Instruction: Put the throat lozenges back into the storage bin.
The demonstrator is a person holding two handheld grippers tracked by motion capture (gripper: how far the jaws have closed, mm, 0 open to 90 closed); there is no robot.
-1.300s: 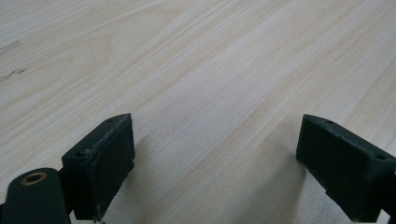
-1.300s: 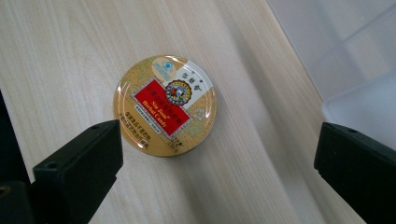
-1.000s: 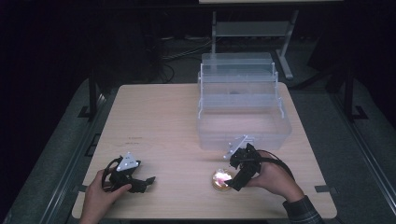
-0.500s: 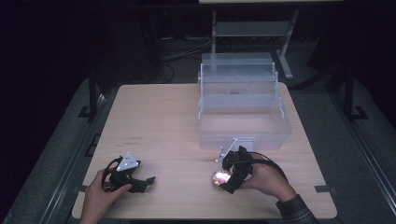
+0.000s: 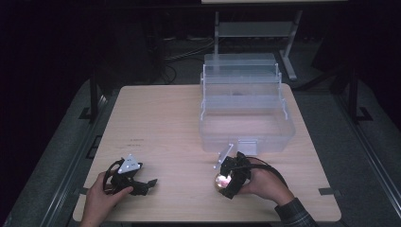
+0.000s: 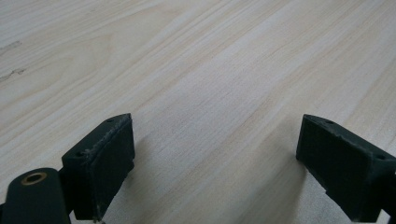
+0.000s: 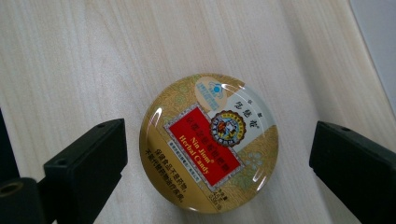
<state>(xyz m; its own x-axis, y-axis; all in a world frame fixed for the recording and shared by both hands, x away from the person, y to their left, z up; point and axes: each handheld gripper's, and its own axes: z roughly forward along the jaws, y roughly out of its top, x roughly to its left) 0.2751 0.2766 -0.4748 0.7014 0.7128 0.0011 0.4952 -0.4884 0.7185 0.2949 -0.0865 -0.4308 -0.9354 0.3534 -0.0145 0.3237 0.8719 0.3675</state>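
right gripper (image 5: 226,182) nearer the table's (image 5: 161,118) front

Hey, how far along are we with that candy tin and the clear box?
Early stage. Done: the clear box stands open with its tiers stepped back. In hand: the right gripper is open with its jaws either side of the candy tin, which lies flat on the table, not yet gripped. Left: presumably gripping it and moving it. The left gripper is open, holding nothing.

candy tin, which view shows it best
The right gripper view: the round candy tin lies flat on the table between the open right claw, its label readable. The high view shows it as a small bright spot under that claw. The left gripper view looks at bare wood.
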